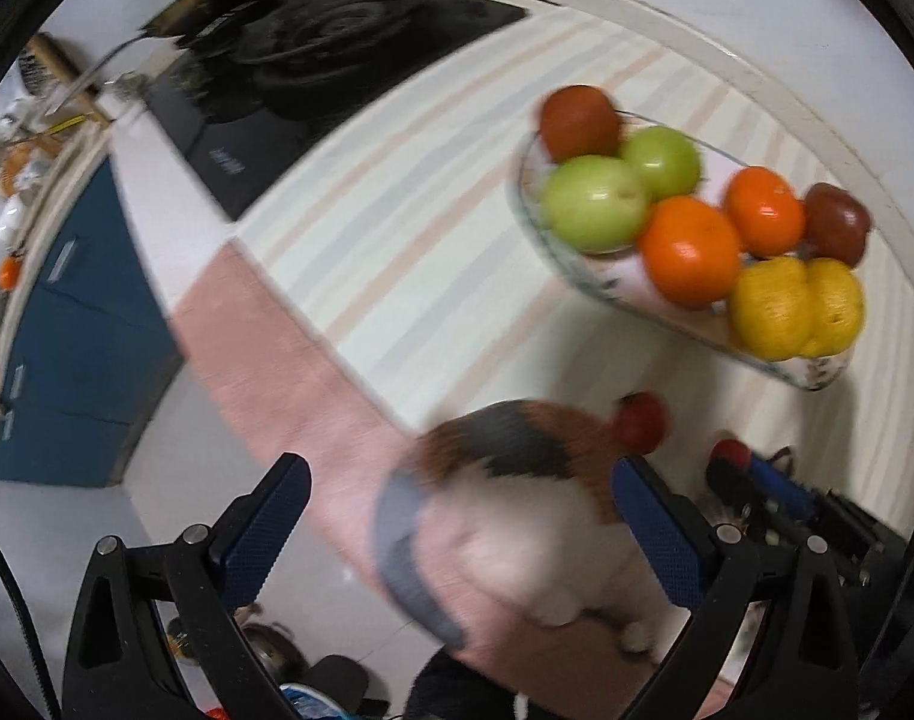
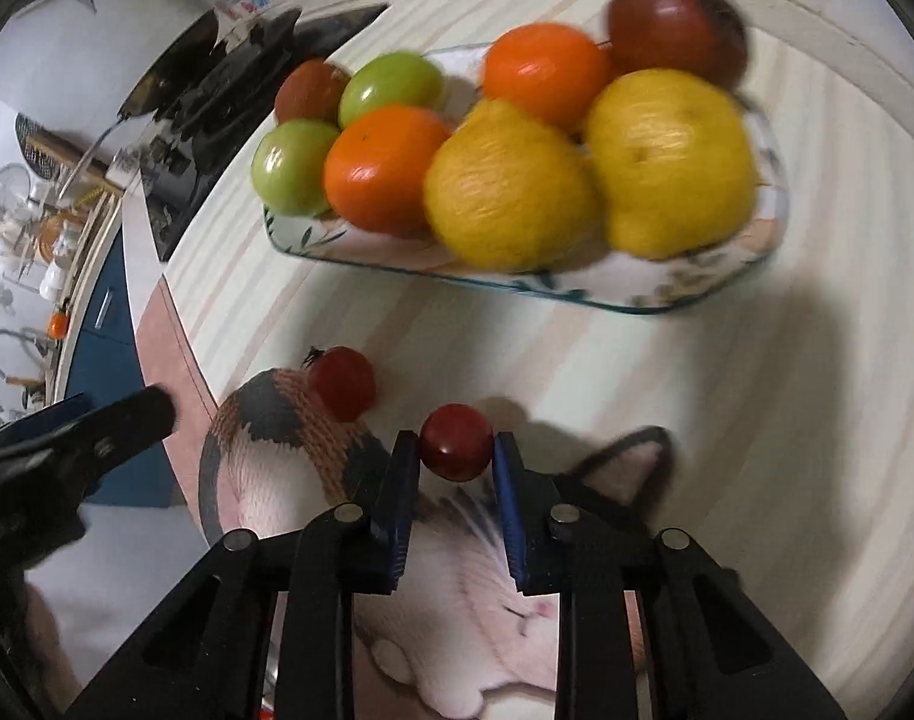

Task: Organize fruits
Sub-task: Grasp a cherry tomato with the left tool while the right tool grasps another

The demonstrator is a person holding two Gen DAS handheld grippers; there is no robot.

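Note:
My right gripper (image 2: 456,450) is shut on a red cherry tomato (image 2: 456,443) above a cat-shaped mat (image 2: 289,468). A second cherry tomato (image 2: 341,383) lies on the mat's upper edge; it also shows in the left wrist view (image 1: 642,421). A glass tray (image 2: 577,288) holds two lemons (image 2: 511,186), two oranges (image 2: 385,171), two green fruits (image 2: 292,165) and two dark red fruits (image 2: 679,30). My left gripper (image 1: 460,495) is open and empty above the mat (image 1: 517,510), left of the right gripper (image 1: 757,480). The tray also shows in the left wrist view (image 1: 607,282).
A striped cloth (image 1: 397,228) covers the counter. A black stove with a pan (image 1: 313,54) is at the back left. Blue cabinets (image 1: 67,330) and a cluttered dish rack (image 2: 31,210) lie to the left beyond the counter edge.

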